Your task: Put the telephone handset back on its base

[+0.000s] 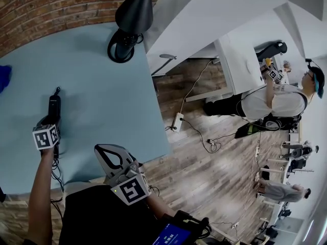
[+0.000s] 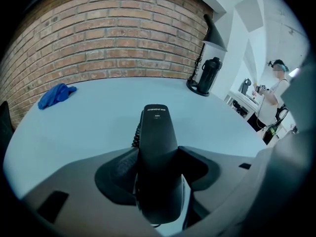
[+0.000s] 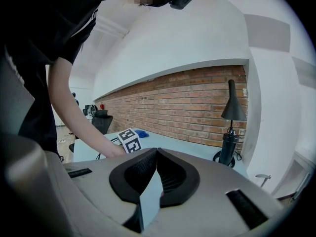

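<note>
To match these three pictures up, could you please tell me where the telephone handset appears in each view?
Head view: the telephone handset is at the left, over the blue table.
Left gripper view: dead centre, held in the left gripper.
Right gripper view: not in it.
Shared landmark: the black desk lamp.

The handset (image 2: pixel 157 127) is clamped in the left claw (image 2: pixel 159 157) over the tabletop (image 2: pixel 89 117); a cloth (image 2: pixel 55 95) is seen at ten o'clock, a lamp (image 2: pixel 207 75) at one.
</note>
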Demonstrator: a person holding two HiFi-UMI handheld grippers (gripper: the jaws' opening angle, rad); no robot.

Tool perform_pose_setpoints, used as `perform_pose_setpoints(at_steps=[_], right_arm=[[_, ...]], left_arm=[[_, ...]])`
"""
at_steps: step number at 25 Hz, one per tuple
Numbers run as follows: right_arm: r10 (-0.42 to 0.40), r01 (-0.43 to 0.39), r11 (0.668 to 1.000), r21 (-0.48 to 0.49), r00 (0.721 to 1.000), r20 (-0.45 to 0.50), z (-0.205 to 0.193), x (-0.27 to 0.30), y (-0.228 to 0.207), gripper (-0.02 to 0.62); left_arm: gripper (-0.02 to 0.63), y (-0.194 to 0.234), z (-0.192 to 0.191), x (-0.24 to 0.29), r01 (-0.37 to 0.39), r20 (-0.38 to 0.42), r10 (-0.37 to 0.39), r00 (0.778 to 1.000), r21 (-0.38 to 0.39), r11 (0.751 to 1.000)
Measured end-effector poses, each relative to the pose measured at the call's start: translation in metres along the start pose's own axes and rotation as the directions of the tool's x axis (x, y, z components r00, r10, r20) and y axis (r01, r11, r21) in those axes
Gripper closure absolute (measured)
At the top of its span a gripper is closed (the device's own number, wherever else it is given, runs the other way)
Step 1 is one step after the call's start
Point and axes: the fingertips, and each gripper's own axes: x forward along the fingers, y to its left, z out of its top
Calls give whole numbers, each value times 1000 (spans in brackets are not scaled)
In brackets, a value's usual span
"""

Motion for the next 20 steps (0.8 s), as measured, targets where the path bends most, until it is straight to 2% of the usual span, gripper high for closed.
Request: perform_pose_setpoints(at_steps=[6,9,11,13,17,20], right_arm=[[-5,5,1000,-13,1000,4,1,-3,-2,569],[-4,5,1000,-28,1000,26,6,-7,-4,569],[1,-1,999,-37,1000,21,6,-12,-5,569],[5,-3,999,-37,999,38,9,-16,-6,569],[5,-3,1000,-26,997,74,11,-22,-8,569],[10,-12,1000,25,996,84,6,-21,-9,569]], left_arm=[[321,-2,-2,4,-3,2,3,1000,52,999],[274,-10,-8,5,29,-25,-27,999,76,997],[217,-15,-15,4,41,-48,-37,998,65,997],[212,-18,-18,-1,28,-49,-24,998,64,998],[211,-20,-23,-14,7,-15,-7,1000,51,999],[219,-14,-29,-36,-39,32,37,999,53,998]])
